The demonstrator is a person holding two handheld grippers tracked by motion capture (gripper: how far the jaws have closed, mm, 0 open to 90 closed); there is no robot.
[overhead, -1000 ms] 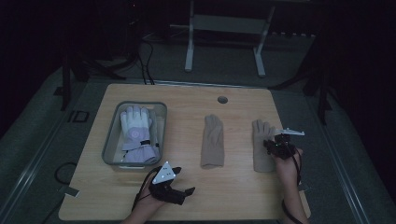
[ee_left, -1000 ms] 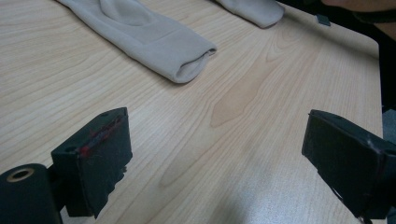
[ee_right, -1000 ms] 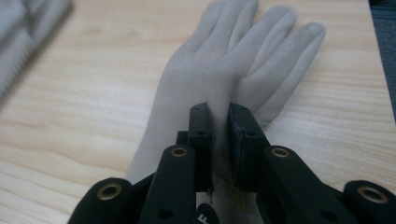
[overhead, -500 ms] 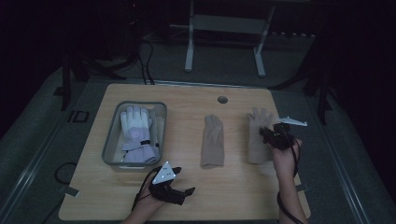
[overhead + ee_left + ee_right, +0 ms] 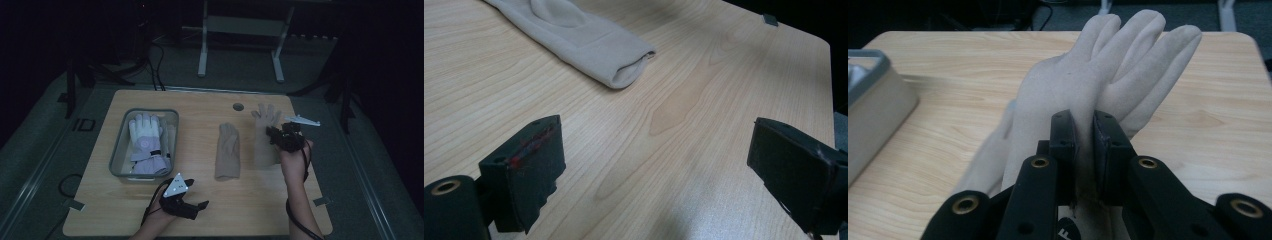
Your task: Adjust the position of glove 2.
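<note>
Table (image 5: 200, 215) of pale wood grain takes up the middle of the high view, its far edge near the top third of the frame. At centre left on it sits your grey bin (image 5: 118, 150), holding a white glove with a lilac cuff (image 5: 145, 147), fingers toward the top of the frame. Just right of centre lies a flat beige glove (image 5: 227, 152), fingers together, cuff toward the bottom. To its right, your right gripper (image 5: 272, 134) has its jaws closed on a second beige glove (image 5: 264, 131); in the right gripper view that glove (image 5: 1098, 75) is soft, cream, matte fabric, its four fingers raised and slightly fanned toward the top of the frame, while the cuff end lies on the wood at centre right of the high view. At bottom centre, your left gripper (image 5: 200, 206) rests low over bare wood, jaws spread wide with nothing between them; the flat glove's open cuff (image 5: 629, 70) shows at the upper middle of the left gripper view.
</note>
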